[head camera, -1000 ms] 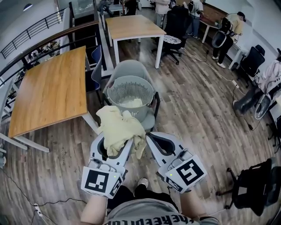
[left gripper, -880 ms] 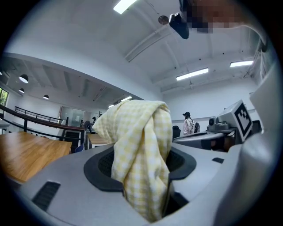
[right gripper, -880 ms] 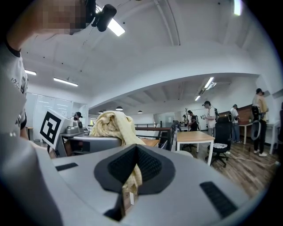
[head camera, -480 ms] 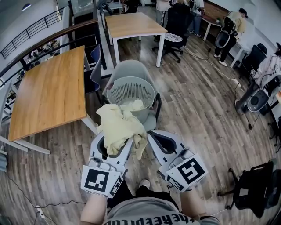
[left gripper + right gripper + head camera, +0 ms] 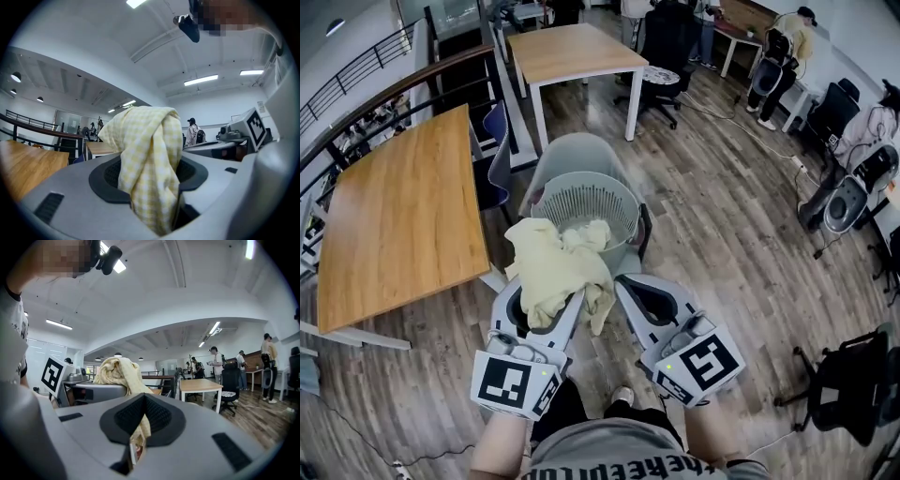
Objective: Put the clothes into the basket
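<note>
A pale yellow checked cloth (image 5: 553, 267) is bunched between the jaws of my left gripper (image 5: 546, 305), which is shut on it. In the left gripper view the cloth (image 5: 147, 154) fills the gap and rises over the jaws. My right gripper (image 5: 623, 284) is just right of it. Its jaws are shut on a thin hanging edge of the same cloth (image 5: 139, 427), with a small tag. The round grey slatted basket (image 5: 546, 192) stands on a grey chair (image 5: 581, 150) straight ahead, with a whitish cloth (image 5: 581, 232) inside. The held cloth's top overlaps the basket's near rim.
A long wooden table (image 5: 394, 216) runs along the left, with a blue chair (image 5: 495, 155) at its far corner. A second table (image 5: 567, 52) stands behind the basket. Office chairs (image 5: 853, 394) and people are at the right and the back. The floor is wood planks.
Both grippers have moved forward with the yellow cloth. The basket is now nearer, and the cloth's top has reached its near rim. Neither grip has changed.
</note>
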`<state>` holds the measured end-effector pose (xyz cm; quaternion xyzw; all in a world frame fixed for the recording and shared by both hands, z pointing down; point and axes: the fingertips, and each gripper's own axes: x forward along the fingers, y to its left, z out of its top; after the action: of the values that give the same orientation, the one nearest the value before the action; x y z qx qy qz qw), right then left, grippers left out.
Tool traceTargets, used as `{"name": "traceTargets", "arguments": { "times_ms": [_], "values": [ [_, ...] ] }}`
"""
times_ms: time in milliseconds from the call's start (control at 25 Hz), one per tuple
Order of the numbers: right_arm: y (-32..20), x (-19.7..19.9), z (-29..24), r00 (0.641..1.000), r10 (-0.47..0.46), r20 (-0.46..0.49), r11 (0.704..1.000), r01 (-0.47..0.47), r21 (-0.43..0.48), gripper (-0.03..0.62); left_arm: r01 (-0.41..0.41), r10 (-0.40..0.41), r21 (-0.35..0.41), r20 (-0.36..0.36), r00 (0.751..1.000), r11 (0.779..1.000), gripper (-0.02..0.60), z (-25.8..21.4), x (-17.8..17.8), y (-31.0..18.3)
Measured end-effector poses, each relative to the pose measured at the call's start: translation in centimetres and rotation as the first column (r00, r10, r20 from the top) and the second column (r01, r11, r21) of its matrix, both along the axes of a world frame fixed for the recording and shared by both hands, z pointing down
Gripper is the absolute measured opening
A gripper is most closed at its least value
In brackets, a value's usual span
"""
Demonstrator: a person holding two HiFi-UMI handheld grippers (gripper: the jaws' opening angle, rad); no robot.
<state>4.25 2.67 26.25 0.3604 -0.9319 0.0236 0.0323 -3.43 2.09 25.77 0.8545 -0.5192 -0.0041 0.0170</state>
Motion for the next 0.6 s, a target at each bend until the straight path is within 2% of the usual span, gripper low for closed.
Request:
{"name": "traceTargets", "arguments": {
  "times_ms": [600],
  "values": [
    [-3.9, -5.4, 0.3, 0.995, 0.1, -0.007, 0.995, -0.1, -0.02, 0.009, -0.091, 0.091, -0.003, -0.002, 0.996, 0.996, 0.253, -0.5, -5.6, -5.0]
  ]
}}
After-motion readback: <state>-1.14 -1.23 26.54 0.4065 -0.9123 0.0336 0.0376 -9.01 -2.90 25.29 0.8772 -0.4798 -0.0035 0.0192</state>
